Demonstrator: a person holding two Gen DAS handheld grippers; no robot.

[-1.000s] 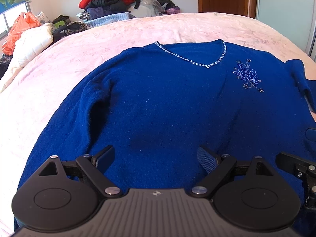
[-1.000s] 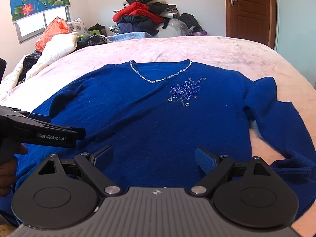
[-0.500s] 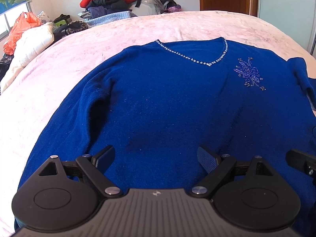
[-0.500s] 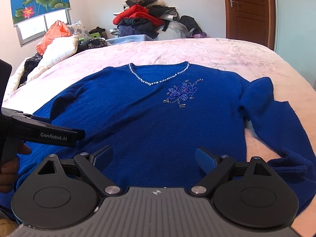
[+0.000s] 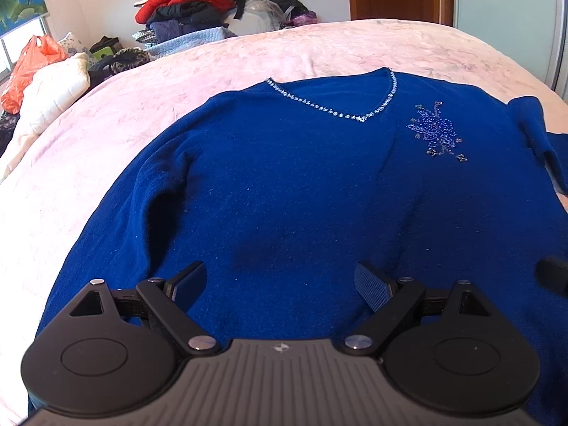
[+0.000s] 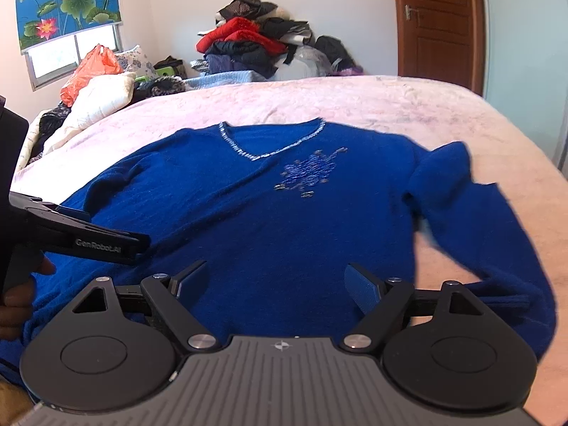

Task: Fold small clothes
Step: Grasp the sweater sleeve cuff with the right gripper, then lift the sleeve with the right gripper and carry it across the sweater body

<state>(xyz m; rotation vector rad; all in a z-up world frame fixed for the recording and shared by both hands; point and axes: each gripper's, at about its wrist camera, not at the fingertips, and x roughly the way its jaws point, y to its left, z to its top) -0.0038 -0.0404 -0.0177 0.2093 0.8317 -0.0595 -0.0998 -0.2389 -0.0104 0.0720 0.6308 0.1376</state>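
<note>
The blue V-neck sweater [image 5: 301, 191] is being shown spread flat, front up, on the pink bed cover [image 5: 248, 56], its beaded neckline [image 5: 337, 113] towards the far edge of the bed and its hem towards the near edge, under both cameras. So the long axis of the body is running straight away from both pairs of tongs, near edge to far edge.

The left tongs [image 5: 280, 284] are being held wide over the lower part of the sweater, tilted down at it, with only flat cloth showing beneath the gap; nothing is being pinched. The sweater's left-side sleeve [image 5: 117, 206] is lying straight along the body, towards the left edge of the bed.

The right tongs [image 6: 275, 284] are being narrowed at this moment, yet a broad gap is still being shown and no fabric is being caught between the pads; whether the cloth below is being touched cannot be told. From this view the other sleeve [image 6: 497, 234] is seen bent outward towards the right edge of the bed, its cuff [image 6: 504, 298] doubled back just beside the right finger [image 6: 365, 291].

That crooked sleeve is being judged the nearer target for the right hand. The person's left hand [image 6: 17, 291] is being glimpsed gripping its handle at the picture's left border.
</note>
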